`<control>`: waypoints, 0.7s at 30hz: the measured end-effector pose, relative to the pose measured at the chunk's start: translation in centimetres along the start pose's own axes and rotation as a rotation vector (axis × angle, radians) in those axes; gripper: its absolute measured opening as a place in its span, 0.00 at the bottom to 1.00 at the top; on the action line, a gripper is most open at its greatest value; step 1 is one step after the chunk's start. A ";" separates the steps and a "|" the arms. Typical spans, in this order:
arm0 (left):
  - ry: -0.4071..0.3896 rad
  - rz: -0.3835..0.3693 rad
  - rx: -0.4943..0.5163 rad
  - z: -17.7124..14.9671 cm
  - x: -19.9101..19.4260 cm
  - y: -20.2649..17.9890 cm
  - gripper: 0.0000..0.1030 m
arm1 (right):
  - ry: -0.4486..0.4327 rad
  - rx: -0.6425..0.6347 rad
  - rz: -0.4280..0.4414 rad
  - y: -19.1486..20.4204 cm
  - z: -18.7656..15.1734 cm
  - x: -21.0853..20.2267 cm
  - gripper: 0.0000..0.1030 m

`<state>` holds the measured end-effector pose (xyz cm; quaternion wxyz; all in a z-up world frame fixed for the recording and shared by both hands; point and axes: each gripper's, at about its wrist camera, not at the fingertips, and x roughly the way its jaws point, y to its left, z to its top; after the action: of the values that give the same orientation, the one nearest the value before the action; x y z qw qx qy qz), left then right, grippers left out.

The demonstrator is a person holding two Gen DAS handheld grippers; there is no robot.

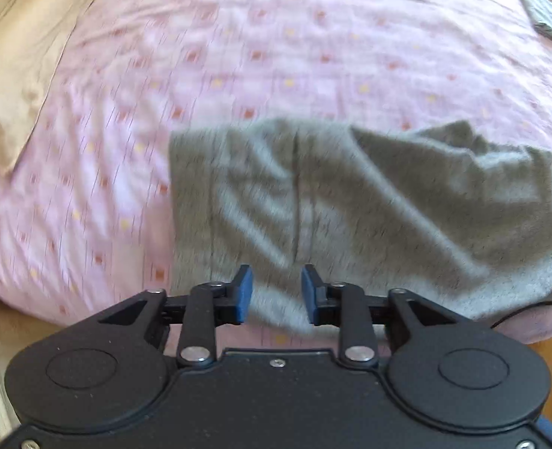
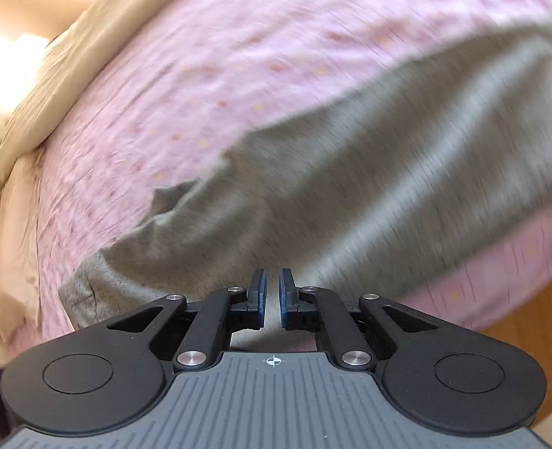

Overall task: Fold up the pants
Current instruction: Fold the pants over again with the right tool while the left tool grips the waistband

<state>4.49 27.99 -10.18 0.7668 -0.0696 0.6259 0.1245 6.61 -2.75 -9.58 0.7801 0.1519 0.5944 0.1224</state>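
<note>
Gray pants lie near the front edge of the bed.
The left hand-held gripper gapes with nothing in it; the right hand-held gripper shows a thin gap, also empty. Bumpy cloth could fold crooked or slide off.

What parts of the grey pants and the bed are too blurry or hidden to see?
- Grey pants: right end cut off by the left wrist view's edge.
- Pink bedspread pattern: smeared by motion blur, right wrist view.
- Cloth below the right gripper: hidden by its body.
</note>
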 end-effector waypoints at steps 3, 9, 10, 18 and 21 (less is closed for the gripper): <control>-0.036 -0.073 0.038 1.8 1.3 -1.0 0.40 | -0.035 -0.188 0.007 3.1 1.9 1.6 0.07; -0.004 -0.184 0.068 3.4 5.5 -2.0 0.46 | -0.129 -0.518 0.054 8.3 3.9 3.8 0.08; 0.003 -0.176 0.072 3.1 6.0 -1.9 0.47 | -0.105 -0.541 0.067 8.8 4.3 4.4 0.08; 0.027 -0.139 0.176 1.4 8.9 -2.5 0.68 | 0.033 -0.668 -0.004 12.3 6.7 10.2 0.08; 0.022 -0.121 0.213 0.9 9.2 -3.8 0.79 | 0.052 -0.725 -0.044 12.8 6.8 11.9 0.08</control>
<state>8.13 25.60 -19.17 0.7690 -0.0268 0.6386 0.0103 16.19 12.92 -13.60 0.7704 -0.1508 0.5351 0.3122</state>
